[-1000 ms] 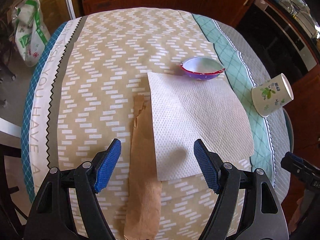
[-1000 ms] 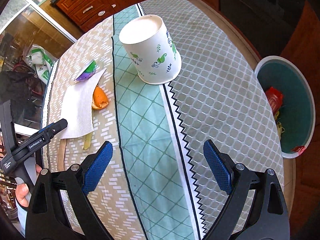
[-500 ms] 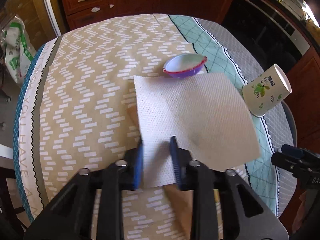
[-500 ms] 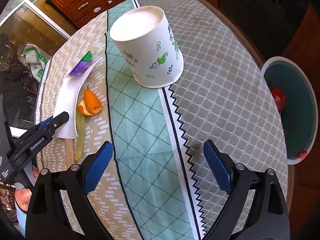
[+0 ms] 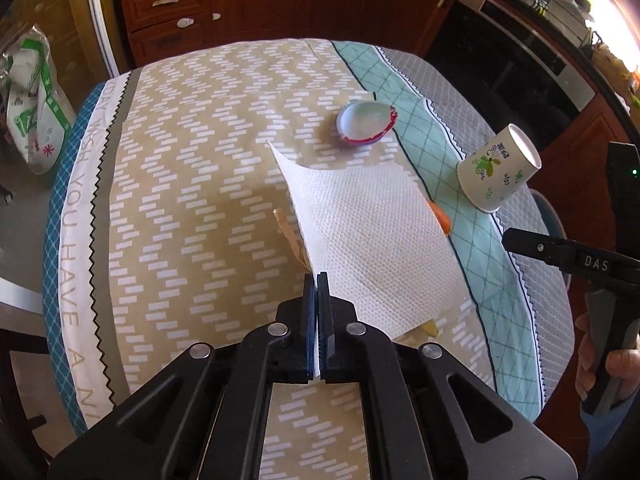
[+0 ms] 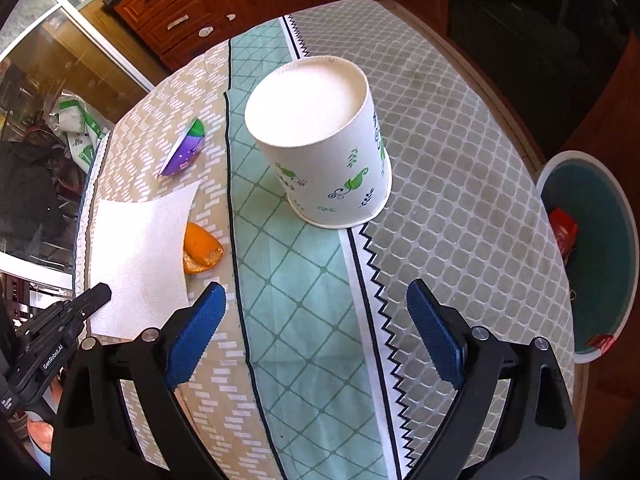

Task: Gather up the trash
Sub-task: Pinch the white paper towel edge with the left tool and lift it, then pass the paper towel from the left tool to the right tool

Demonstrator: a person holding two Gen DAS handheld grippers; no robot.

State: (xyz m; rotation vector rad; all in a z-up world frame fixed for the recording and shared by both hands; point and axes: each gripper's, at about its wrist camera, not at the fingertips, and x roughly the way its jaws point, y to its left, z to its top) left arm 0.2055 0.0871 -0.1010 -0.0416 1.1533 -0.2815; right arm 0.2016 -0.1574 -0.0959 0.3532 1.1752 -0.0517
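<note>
From my left wrist view, the paper towel [image 5: 372,240] covers most of the orange peel [image 5: 439,216]; only a sliver shows at its right edge. A brown paper strip [image 5: 290,240] is mostly hidden under its left edge. In the right wrist view, the bin [image 6: 624,216] is cut off by the frame edge; I cannot identify its red contents.
</note>
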